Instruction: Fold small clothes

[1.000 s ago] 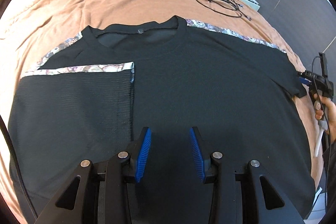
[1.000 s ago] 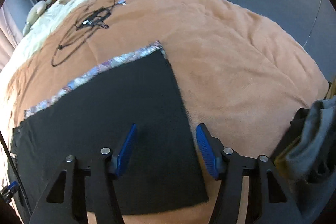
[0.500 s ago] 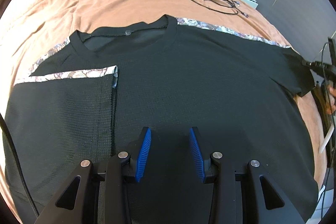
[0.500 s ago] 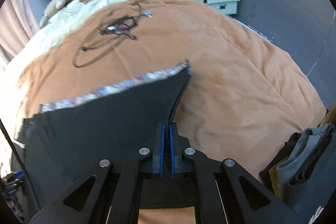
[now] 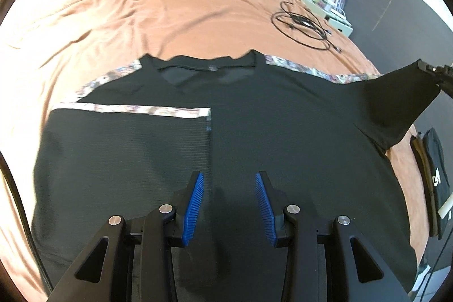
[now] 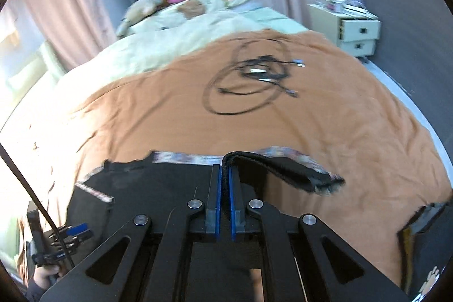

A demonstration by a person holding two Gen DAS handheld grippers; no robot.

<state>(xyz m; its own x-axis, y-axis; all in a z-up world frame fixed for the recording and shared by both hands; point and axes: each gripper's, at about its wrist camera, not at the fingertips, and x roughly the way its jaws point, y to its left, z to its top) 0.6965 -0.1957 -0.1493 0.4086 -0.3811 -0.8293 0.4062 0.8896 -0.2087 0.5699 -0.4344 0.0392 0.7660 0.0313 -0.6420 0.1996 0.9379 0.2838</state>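
Observation:
A black T-shirt (image 5: 283,137) with patterned shoulder strips lies flat on the orange blanket (image 5: 170,19). Its left sleeve (image 5: 127,137) is folded inward over the body. My left gripper (image 5: 229,188) hovers open over the shirt's lower middle, nothing between its blue pads. In the right wrist view my right gripper (image 6: 223,180) is shut on the edge of the right sleeve (image 6: 283,169) and holds it lifted off the bed. The left wrist view shows that sleeve (image 5: 396,104) raised into a peak at the far right, the right gripper's tip just at the frame edge.
A coil of black cables (image 5: 305,24) lies on the blanket beyond the shirt. A white bedside cabinet (image 6: 356,30) stands at the bed's far right. Folded dark clothes (image 5: 433,177) sit at the right edge. Cream bedding and soft toys (image 6: 198,7) fill the bed's head.
My right gripper closed on the right sleeve's edge and lifted it off the blanket. The left gripper rose a little and stayed open over the shirt.

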